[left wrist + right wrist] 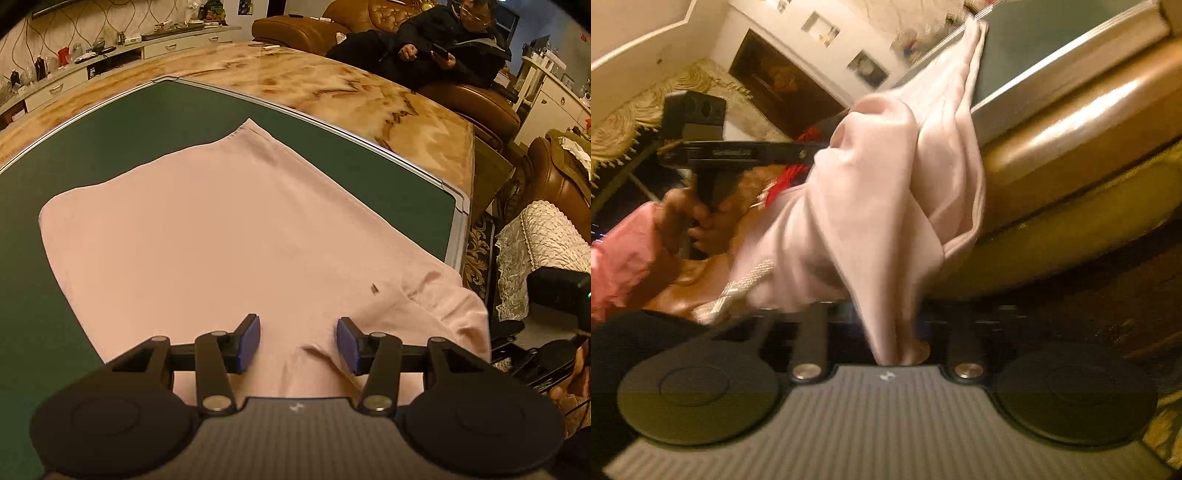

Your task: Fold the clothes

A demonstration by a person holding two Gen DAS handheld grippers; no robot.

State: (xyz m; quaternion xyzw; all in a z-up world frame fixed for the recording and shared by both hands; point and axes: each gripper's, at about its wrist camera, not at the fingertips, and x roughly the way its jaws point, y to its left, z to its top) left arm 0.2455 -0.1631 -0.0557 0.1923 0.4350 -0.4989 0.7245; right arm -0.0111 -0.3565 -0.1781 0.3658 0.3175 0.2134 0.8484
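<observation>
1. My left gripper, black linkage with 2 blue pads: jaws apart, nothing between them, hovering over the near edge of the garment.

2. My right gripper, same build, seen in the right wrist view, which is tilted and blurred: a bunched tail of the pink cloth runs down into the gap between its fingers, and the fingertips are hidden behind it. I read it as clamped on that fabric.

3. Pale pink long-sleeved knit garment: body spread flat on the mat, hem corner pointing far, a small dark mark on the near right part. Its near right portion spills over the table edge; in the right wrist view that portion hangs in twisted folds down to my right gripper.

4. Dark green mat with a silver metal rim: lies under the garment, on top of the table.

5. Marbled orange-and-cream glossy table top: extends beyond the mat to the far side and right.

6. Brown tufted leather sofa, far right: 1 seated person in dark clothing holding a phone.

7. Long white low cabinet, far left, crowded with small items.
</observation>
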